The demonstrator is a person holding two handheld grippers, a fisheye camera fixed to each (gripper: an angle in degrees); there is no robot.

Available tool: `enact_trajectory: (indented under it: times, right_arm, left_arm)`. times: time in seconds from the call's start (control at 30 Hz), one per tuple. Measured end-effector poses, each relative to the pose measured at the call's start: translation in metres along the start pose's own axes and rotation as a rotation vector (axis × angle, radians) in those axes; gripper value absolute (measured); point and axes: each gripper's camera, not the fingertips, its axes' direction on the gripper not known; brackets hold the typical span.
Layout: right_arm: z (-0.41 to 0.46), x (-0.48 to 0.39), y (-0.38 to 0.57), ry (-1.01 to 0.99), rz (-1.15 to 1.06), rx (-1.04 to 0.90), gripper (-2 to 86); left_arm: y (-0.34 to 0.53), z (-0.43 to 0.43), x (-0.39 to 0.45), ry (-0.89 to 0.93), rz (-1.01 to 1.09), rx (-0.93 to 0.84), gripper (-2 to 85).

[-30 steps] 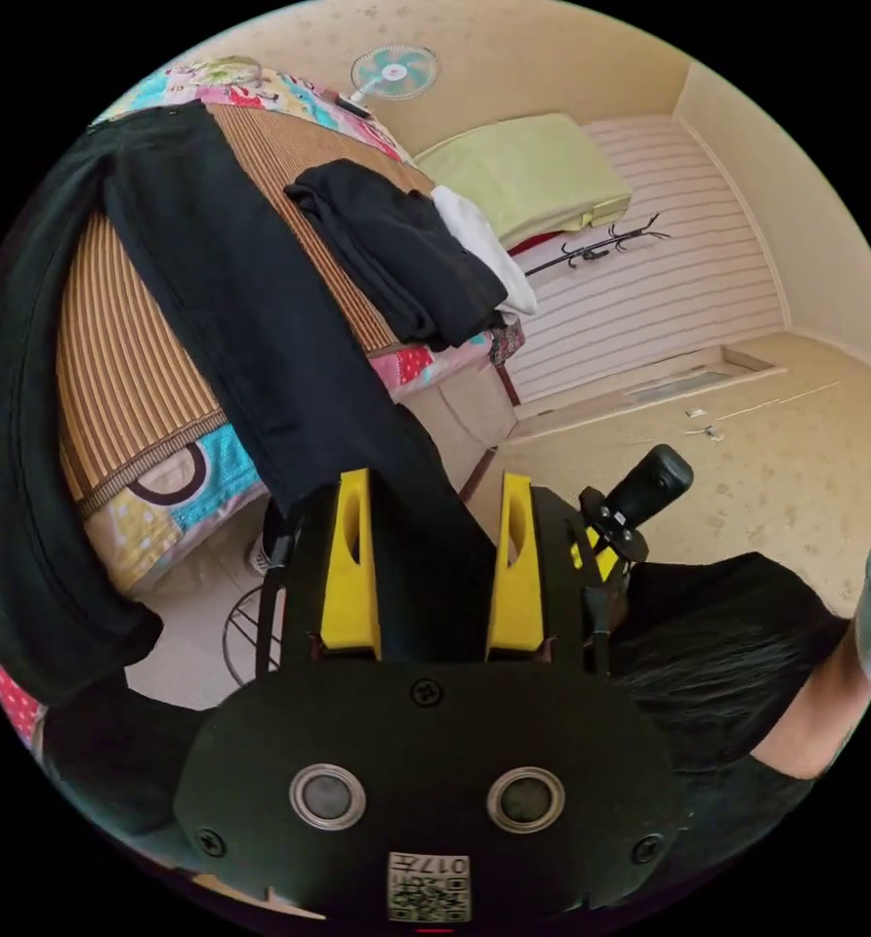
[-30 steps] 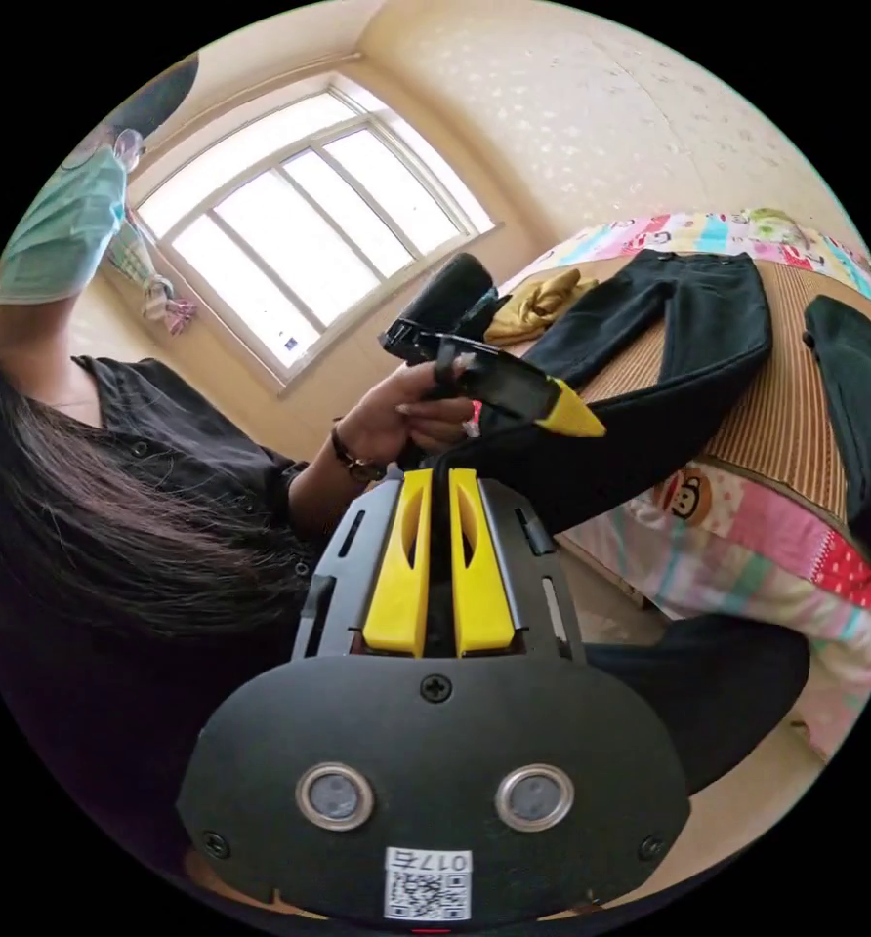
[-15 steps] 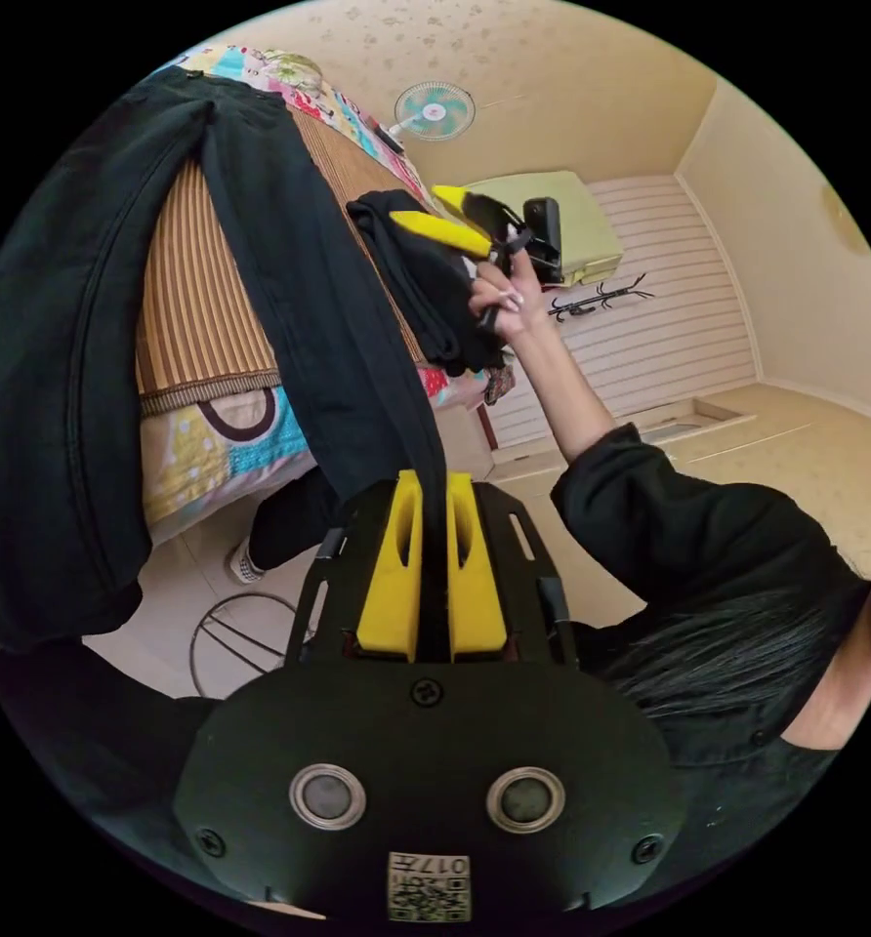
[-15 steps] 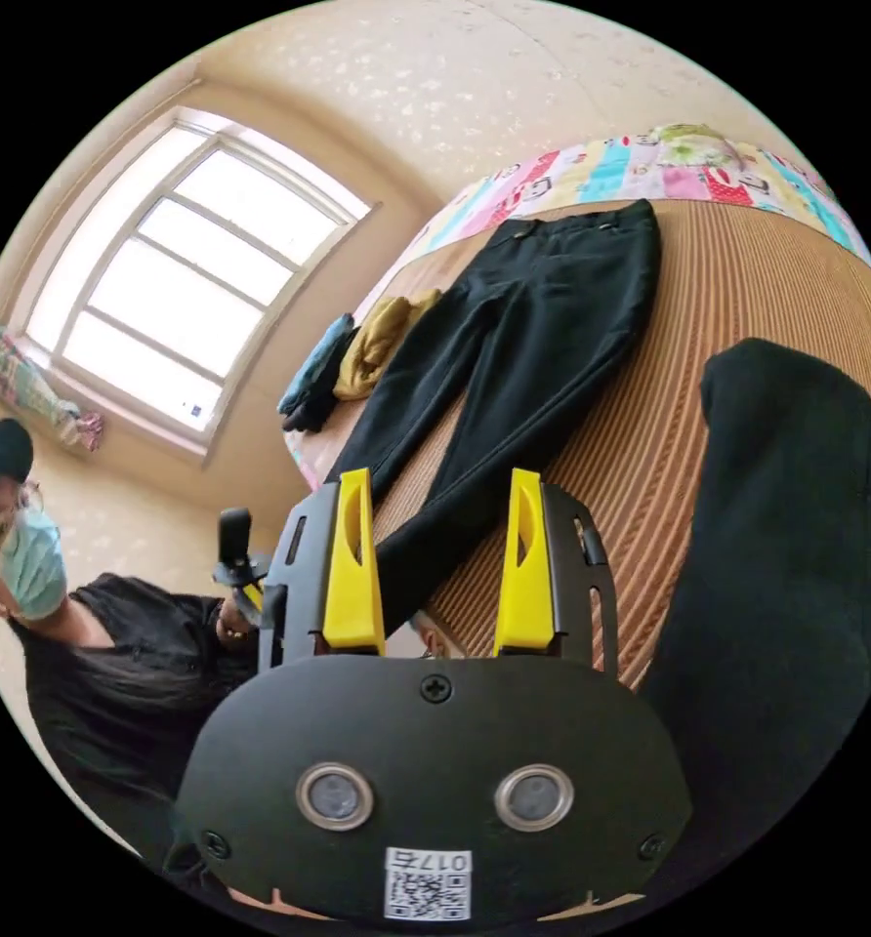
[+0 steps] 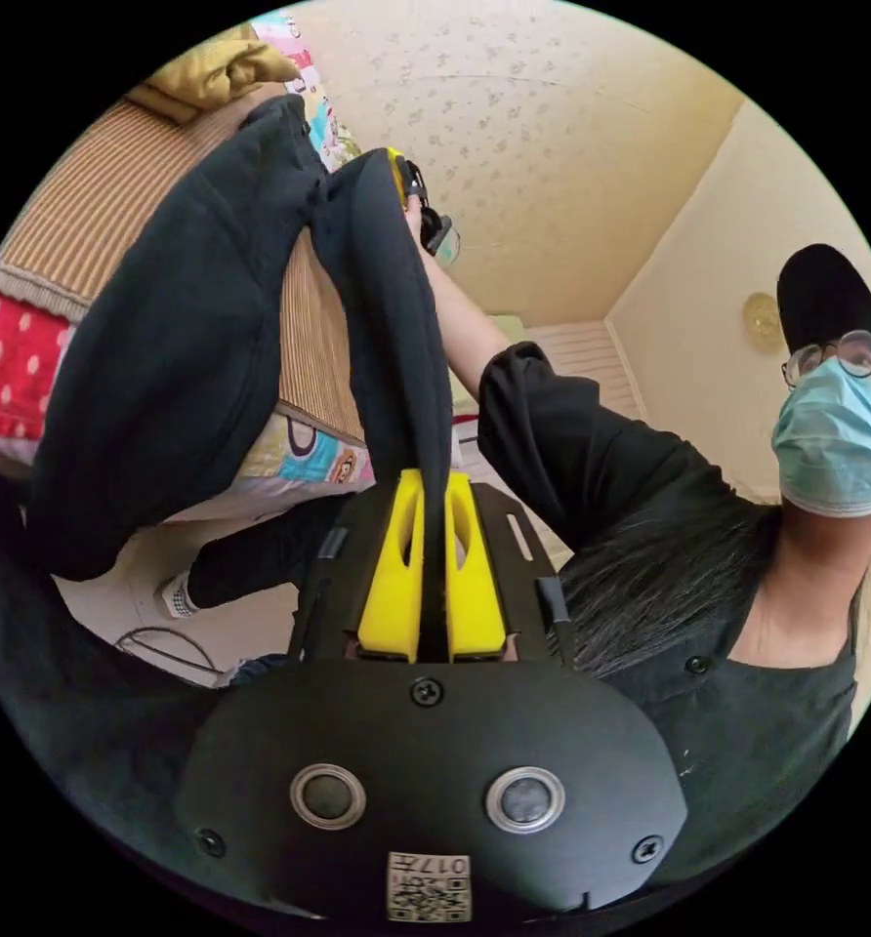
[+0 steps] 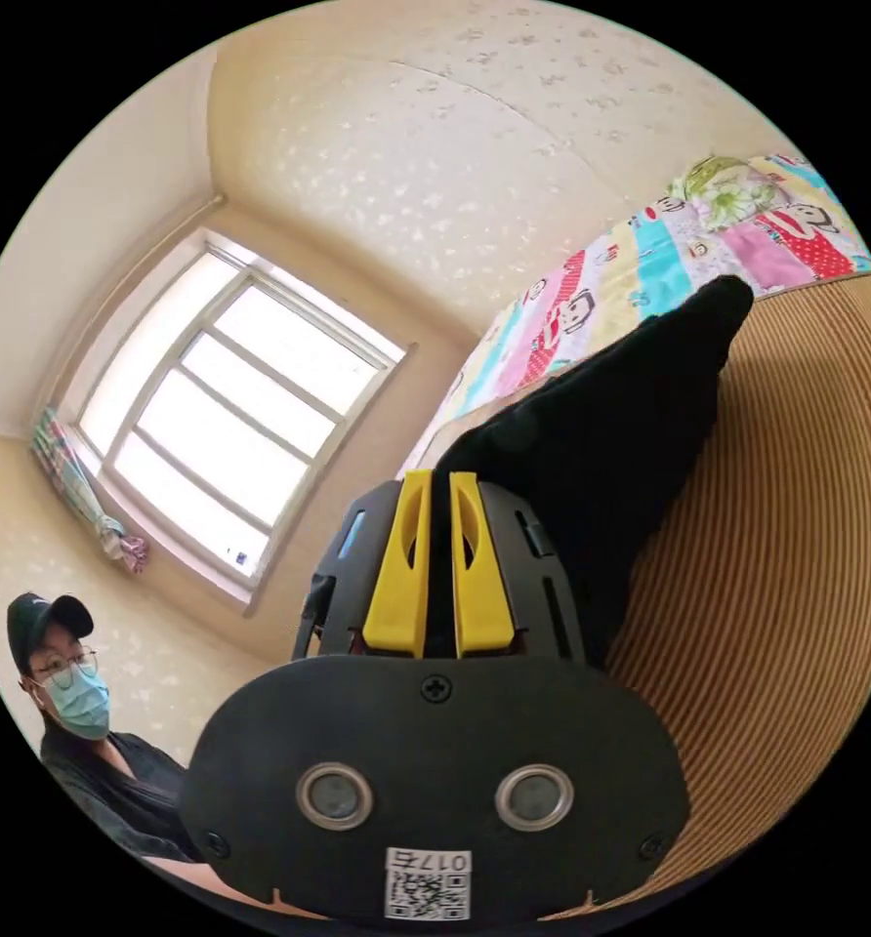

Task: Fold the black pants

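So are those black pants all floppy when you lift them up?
Probably floppy: the black pants sag in a loose band from the left hand-held gripper. Likely fairly light, since a thin pinch holds them. They drape over the striped mat, so they'd bend rather than slide stiffly.

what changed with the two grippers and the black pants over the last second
The right gripper, open above the striped mat half a second ago, has shut on the black pants farther up the bed. The left gripper, open a second ago, shut on a pant leg and now carries it raised toward the right gripper. The striped woven mat and cartoon-print bedsheet stayed put.
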Motion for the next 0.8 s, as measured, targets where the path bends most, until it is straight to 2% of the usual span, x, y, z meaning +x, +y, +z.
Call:
enact_trajectory:
  times: [0.2,0.27,0.37,0.47,0.57,0.67,0.73,0.8]
  right_arm:
    - [0.126,0.002,0.028,-0.017,0.091,-0.219,7.8]
    - [0.129,-0.009,0.048,-0.026,0.052,-0.217,8.5]
    - [0.106,-0.040,0.087,0.062,-0.013,-0.234,10.1]
    - [0.065,-0.075,0.148,0.188,-0.106,-0.273,11.9]
    - [0.030,-0.084,0.230,0.359,-0.079,-0.295,13.1]
    - [0.020,-0.078,0.310,0.349,0.004,-0.341,13.1]
    - [0.009,-0.093,0.346,0.319,-0.056,-0.263,10.4]
    - [0.018,-0.111,0.374,0.401,-0.123,-0.454,2.6]
  left_arm:
    - [0.009,-0.065,-0.003,-0.343,-0.121,0.075,6.3]
    - [0.012,-0.076,0.000,-0.440,-0.143,0.067,9.4]
    - [0.008,-0.086,0.007,-0.563,-0.138,0.076,11.9]
    - [-0.017,-0.085,0.013,-0.576,-0.046,0.102,12.4]
    - [-0.060,-0.060,-0.001,-0.508,0.004,0.047,12.3]
    - [-0.091,-0.015,-0.027,-0.464,-0.039,-0.047,11.6]
    - [-0.090,0.007,-0.037,-0.477,-0.107,-0.040,9.9]
    - [-0.073,0.023,-0.021,-0.536,-0.072,0.011,7.1]
